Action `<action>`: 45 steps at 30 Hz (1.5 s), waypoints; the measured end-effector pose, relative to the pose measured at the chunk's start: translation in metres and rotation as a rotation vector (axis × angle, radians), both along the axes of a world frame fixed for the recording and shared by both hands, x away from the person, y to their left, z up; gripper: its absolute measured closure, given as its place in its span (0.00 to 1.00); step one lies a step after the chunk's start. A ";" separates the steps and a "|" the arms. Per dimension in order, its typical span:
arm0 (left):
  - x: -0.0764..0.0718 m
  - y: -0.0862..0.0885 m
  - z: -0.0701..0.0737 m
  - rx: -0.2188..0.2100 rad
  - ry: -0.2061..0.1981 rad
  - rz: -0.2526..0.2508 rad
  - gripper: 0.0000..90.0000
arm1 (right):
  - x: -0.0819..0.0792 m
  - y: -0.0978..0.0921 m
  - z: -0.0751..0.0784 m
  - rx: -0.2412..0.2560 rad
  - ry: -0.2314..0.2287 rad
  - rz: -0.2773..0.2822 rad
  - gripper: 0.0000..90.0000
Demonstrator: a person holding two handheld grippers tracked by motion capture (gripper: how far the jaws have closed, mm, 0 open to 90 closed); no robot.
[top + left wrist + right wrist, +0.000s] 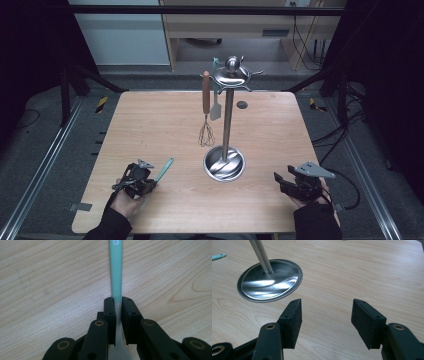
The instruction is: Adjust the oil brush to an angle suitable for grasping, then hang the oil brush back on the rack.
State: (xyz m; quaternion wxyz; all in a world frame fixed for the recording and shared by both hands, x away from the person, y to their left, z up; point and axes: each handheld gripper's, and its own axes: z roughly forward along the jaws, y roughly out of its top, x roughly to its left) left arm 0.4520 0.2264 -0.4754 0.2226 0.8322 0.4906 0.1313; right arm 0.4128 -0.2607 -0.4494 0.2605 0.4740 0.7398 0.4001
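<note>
A steel utensil stand [227, 125] rises from its round dished base [224, 163] at the table's middle. From its top hooks hang a wooden-handled whisk [206, 115] and a grey spatula [216, 102] with a teal handle. At the front left, my left gripper [150, 181] is shut on a teal-handled utensil [165, 169], whose handle points away to the right over the wood. In the left gripper view the jaws [116, 301] pinch the utensil [116, 270] where teal fades to pale grey. My right gripper [278, 182] rests open at the front right, with nothing between its jaws [327, 305].
The wooden table [150, 115] has a small dark round disc [242, 105] near its far edge. In the right gripper view the stand base [270, 281] lies ahead to the left. Black frame struts and floor rails flank the table.
</note>
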 end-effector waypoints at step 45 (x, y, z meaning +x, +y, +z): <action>-0.042 0.018 0.084 -0.286 -0.432 -0.001 0.91 | 0.003 0.000 -0.001 -0.017 0.005 -0.012 0.44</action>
